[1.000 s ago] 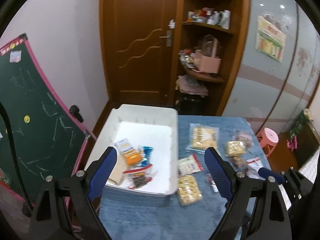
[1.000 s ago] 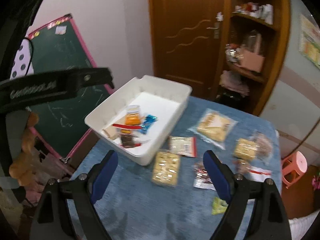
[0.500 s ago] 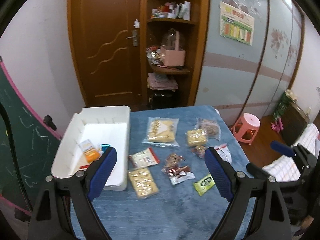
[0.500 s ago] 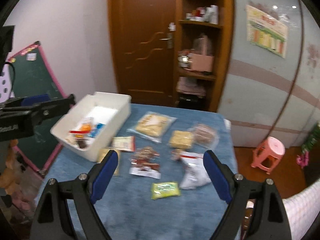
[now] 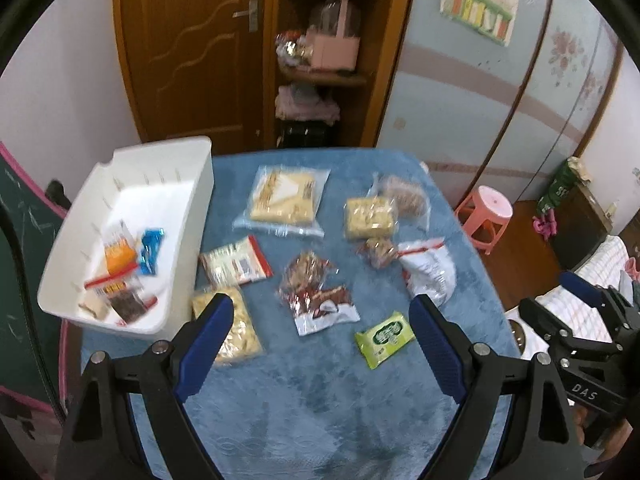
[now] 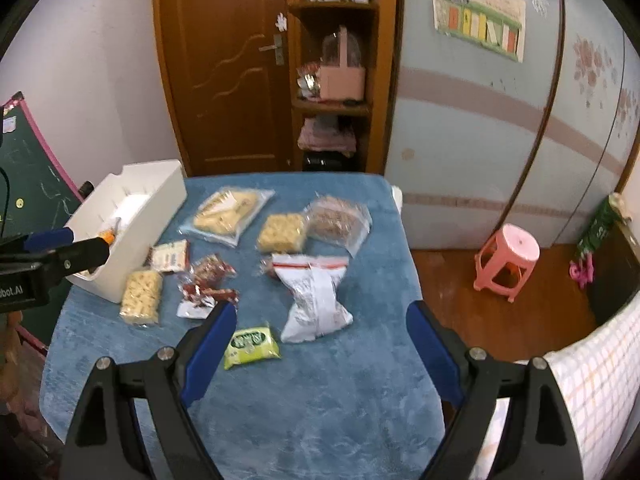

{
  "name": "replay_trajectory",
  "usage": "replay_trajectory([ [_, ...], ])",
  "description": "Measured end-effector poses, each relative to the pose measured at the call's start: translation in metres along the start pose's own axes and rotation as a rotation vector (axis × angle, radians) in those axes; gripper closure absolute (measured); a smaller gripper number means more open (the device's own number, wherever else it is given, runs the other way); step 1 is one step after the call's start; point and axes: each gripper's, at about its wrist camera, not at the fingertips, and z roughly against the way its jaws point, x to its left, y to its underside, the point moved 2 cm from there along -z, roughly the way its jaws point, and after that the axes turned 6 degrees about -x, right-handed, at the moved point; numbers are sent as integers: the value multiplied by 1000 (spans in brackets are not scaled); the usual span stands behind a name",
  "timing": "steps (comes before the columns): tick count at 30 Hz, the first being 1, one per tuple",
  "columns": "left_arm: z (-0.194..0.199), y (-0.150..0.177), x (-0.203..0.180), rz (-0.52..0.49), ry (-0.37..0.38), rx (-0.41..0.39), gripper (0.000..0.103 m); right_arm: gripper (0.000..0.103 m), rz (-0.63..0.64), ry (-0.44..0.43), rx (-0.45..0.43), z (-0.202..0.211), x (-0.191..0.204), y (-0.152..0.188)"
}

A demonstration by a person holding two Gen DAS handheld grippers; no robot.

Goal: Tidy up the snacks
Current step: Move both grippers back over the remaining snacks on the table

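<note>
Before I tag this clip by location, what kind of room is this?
Most likely a bedroom at home: a wooden door, a corner shelf of household odds and ends, and checked bedding beside the blue-covered table where snacks lie.

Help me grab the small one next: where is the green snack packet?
The green snack packet lies on the blue tablecloth near its front edge, just in front of the red-and-white snack bag and beside the white zip bag.
</note>
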Motion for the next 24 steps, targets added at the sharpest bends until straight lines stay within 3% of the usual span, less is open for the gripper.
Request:
replay_trajectory([
  [11, -84, 43, 6, 70, -10, 172, 14, 15, 7, -5, 109, -54, -7, 27],
  [24, -153, 59, 8, 146, -14, 286, 14, 15, -41, -53, 187, -116, -4, 30],
])
